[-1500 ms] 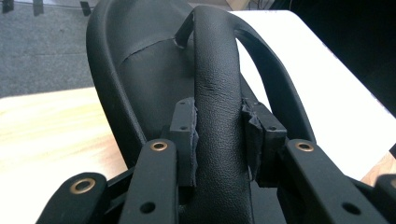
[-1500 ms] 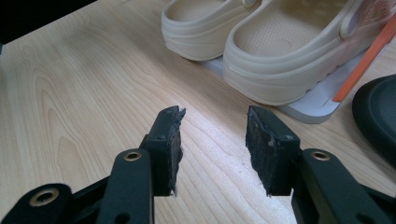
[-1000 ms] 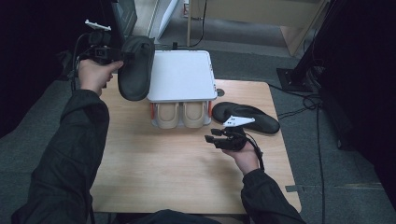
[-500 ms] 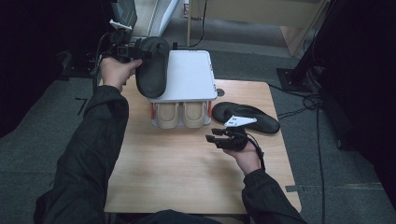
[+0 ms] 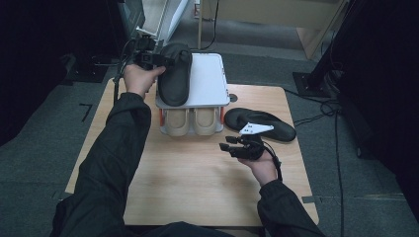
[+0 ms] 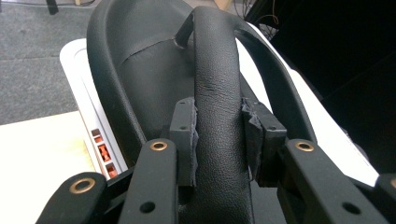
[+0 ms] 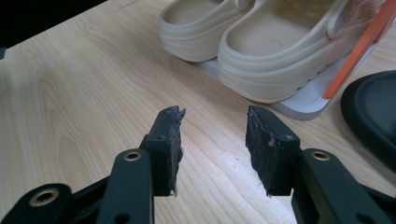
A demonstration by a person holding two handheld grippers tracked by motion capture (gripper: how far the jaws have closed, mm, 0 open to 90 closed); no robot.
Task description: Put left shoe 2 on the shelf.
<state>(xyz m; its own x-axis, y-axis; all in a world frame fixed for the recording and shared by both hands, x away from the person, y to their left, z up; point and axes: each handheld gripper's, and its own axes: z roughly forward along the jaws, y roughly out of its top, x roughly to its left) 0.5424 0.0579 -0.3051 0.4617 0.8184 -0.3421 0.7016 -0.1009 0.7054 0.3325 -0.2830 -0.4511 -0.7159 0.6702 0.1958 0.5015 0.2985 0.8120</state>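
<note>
Now the left gripper (image 5: 150,58), clamped on the strap of a black sandal (image 5: 174,74), has carried it in over the white rack's (image 5: 210,79) left edge, ready for setting down. Right gripper (image 5: 236,146) waits open near the table's right edge, beside the other sandal (image 5: 267,124).

The near half of the table (image 5: 197,192) lies bare, so a hand can pass freely there and along the left edge. At the far middle a white rack (image 5: 210,81) blocks the way; beige clogs (image 5: 191,121) fill its lower shelf, and a black sandal (image 5: 174,74) lies over the left part of its top, leaving the right part bare. Right of the rack a second sandal (image 5: 267,124) lies on the wood, with a narrow gap between them. The right gripper (image 5: 232,147) hangs just before that sandal, jaws apart on nothing.
</note>
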